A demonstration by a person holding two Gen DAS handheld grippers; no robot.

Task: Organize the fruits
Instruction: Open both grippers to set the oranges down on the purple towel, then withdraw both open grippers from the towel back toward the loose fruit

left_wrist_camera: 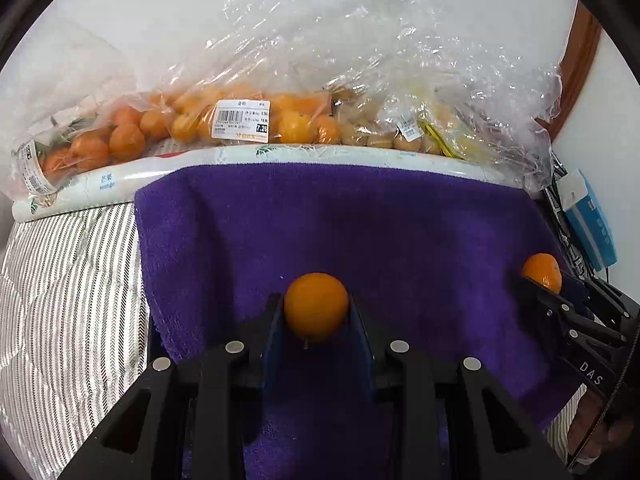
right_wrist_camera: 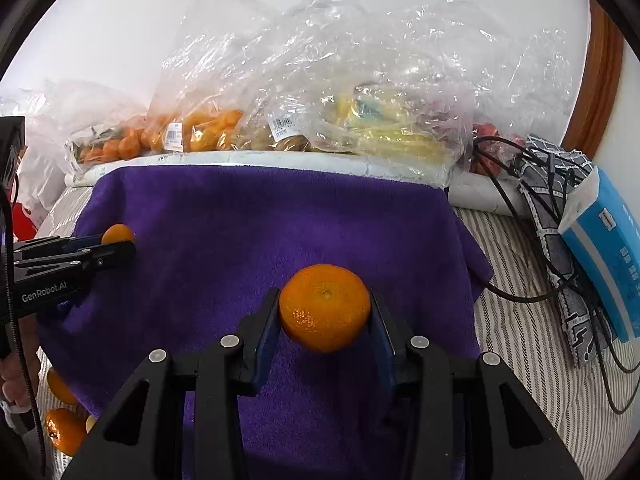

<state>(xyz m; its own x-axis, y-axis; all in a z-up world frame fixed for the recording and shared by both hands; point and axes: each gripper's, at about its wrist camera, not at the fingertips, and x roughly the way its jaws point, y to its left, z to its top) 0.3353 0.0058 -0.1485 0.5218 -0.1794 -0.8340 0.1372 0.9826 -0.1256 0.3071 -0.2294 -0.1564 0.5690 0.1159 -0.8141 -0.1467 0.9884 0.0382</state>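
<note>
left gripper (left_wrist_camera: 316,312) pinches smooth kumquat (left_wrist_camera: 316,306); right gripper (right_wrist_camera: 325,312) pinches dimpled mandarin (right_wrist_camera: 325,307).

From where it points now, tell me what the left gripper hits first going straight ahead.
Past the orange that the left gripper holds, probably the rolled printed mat at the purple towel's far edge, then the bagged fruit; depth is unclear.

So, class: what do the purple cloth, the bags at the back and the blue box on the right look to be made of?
Purple cloth: looks like terry towelling, soft and matt, with a fuzzy looped pile. Bags: thin clear plastic film, glossy, crinkled, with fruit showing through. Blue box: probably printed card, smooth, with flat faces and sharp edges.
</note>
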